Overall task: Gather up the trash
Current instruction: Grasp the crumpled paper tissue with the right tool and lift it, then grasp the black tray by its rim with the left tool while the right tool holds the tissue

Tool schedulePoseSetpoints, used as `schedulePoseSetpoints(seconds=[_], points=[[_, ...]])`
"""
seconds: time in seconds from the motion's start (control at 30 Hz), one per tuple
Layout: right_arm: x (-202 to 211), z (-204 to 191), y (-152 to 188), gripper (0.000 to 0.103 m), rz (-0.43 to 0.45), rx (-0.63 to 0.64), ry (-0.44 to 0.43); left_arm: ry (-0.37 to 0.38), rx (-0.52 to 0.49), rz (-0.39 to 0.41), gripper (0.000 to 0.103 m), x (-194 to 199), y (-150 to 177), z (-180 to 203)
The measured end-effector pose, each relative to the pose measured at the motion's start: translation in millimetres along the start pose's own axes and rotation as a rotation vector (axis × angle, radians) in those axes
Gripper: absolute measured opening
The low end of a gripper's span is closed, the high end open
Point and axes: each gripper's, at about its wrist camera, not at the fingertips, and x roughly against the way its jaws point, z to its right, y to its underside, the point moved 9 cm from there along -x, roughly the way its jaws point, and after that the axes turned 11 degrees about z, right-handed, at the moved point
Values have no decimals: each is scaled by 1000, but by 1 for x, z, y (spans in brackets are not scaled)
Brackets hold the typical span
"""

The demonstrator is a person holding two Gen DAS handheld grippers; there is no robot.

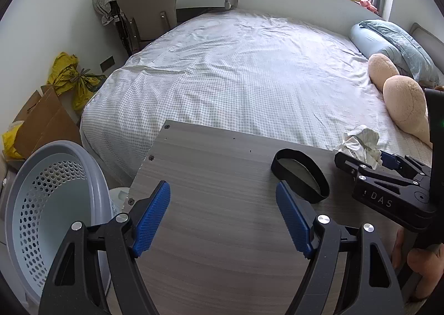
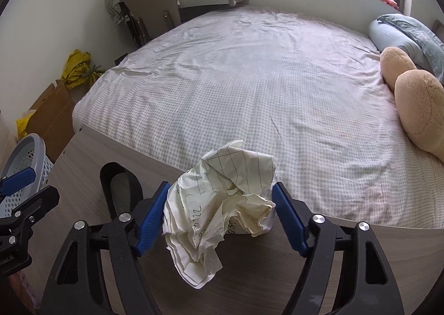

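Observation:
A crumpled sheet of lined paper sits between the blue pads of my right gripper, over the grey wooden table. The jaws stand wide around the paper; both pads seem to touch its sides, grip unclear. In the left wrist view the same paper shows at the right gripper's tips. My left gripper is open and empty above the table. A grey-blue perforated basket stands at the table's left, below my left gripper. A black elastic band lies on the table.
A bed with a checked sheet lies beyond the table, with a plush toy and blue pillow at right. Cardboard and yellow bags lie on the floor at left. A chair stands at the far side.

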Motion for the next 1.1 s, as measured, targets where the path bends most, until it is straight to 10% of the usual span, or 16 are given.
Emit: schedulePoseSetpoints(seconds=[0.6,1.1], points=[[34,53,-21,59,122,-185,0,104,-12,-46,75,-18,2,73],[52,67,-30,59,180,-247,-30,25,2,-77,73,-52,8,82]])
